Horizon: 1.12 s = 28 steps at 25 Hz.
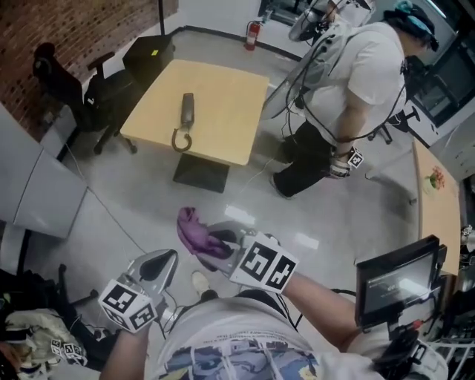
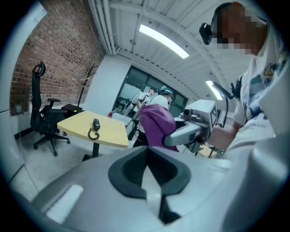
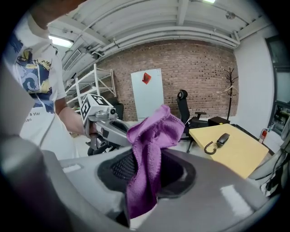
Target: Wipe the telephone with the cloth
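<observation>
- Your right gripper (image 3: 147, 159) was clamped on the purple cloth (image 3: 152, 131): the jaws pinched its lower part, and the rest bunched up in a loose wad above and past the tips.
- Your left gripper (image 2: 147, 159) had its jaws pressed together with nothing between them.
- In the head view the two grippers were side by side low in the picture, just in front of your body. The left one sat a little lower and further left. The cloth stuck out past the right gripper's tips, toward the table.
- From the left gripper view, the cloth and the right gripper's grey body were just beside you on the right, above your own jaws.
- The telephone (image 1: 187, 111) lay well apart from both grippers, across an open stretch of grey floor (image 1: 133, 193). It was a dark handset lying flat on the yellow table (image 1: 230, 119).
- The handset lay on the left half of the tabletop, lengthwise away from you, with its cord (image 1: 180, 139) curled in a hook at the near end.
- Neither the cloth nor either gripper touched the telephone or the table.
- A black office chair (image 1: 70, 89) stood left of the table by the brick wall (image 1: 89, 22).
- Another person (image 1: 356, 96) in a white shirt stood beyond the table's right side.
</observation>
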Each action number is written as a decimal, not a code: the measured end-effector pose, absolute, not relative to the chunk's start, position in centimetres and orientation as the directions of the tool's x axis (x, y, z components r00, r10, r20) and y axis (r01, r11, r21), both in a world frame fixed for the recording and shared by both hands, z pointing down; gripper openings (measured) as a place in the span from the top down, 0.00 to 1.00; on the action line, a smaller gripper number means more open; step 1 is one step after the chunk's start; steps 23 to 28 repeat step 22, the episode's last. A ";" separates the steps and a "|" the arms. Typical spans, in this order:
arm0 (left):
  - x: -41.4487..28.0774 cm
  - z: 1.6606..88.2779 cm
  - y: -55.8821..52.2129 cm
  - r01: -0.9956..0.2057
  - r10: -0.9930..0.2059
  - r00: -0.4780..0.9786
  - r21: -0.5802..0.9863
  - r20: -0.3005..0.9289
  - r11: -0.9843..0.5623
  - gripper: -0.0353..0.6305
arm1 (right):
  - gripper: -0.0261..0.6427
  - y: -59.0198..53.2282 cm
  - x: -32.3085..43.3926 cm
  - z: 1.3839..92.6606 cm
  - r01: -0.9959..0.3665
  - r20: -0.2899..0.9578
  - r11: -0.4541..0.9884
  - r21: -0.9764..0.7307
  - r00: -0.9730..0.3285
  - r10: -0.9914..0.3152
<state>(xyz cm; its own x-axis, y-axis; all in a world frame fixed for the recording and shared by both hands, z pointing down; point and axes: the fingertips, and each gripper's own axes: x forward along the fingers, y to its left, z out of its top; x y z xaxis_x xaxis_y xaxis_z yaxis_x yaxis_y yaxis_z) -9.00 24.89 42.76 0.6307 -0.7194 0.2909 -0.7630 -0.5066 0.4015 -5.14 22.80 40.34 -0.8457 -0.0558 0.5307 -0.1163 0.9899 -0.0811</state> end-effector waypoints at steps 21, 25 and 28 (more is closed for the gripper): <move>8.0 43.9 31.6 -0.784 -0.710 0.615 0.366 0.343 -0.502 0.94 | 0.79 31.1 10.1 42.1 -0.042 0.483 0.994 -0.106 -0.875 0.014; 8.4 45.0 34.8 -0.787 -0.711 0.611 0.363 0.347 -0.499 0.94 | 0.79 34.4 10.4 43.2 -0.038 0.479 0.993 -0.107 -0.878 0.018; 8.4 45.0 34.8 -0.787 -0.711 0.611 0.363 0.347 -0.499 0.94 | 0.79 34.4 10.4 43.2 -0.038 0.479 0.993 -0.107 -0.878 0.018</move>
